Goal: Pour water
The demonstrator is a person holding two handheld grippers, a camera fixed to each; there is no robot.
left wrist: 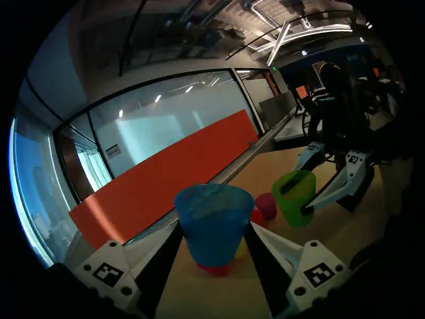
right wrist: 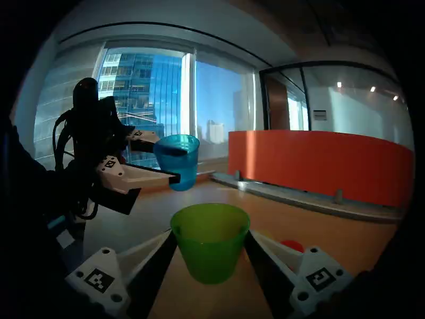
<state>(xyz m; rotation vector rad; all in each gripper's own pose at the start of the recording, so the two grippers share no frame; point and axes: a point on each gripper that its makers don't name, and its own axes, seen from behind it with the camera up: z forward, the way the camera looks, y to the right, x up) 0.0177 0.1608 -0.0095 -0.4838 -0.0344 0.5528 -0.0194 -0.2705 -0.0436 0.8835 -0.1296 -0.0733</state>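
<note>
Got blue cup (left wrist: 214, 226) pinched in left hand-held gripper (left wrist: 215, 236), green cup (left wrist: 295, 198) pinched in right hand-held gripper (right wrist: 211, 255), both up off the worktop (right wrist: 319, 228), apart. Probably best to bring blue's rim over green's mouth, then tip slowly, keeping green level.

Blue cup (left wrist: 214, 228) and green cup (right wrist: 211, 242): smooth, translucent plastic; table (right wrist: 313, 226): pale wood, slight sheen; panel (left wrist: 159, 181): matt orange.
</note>
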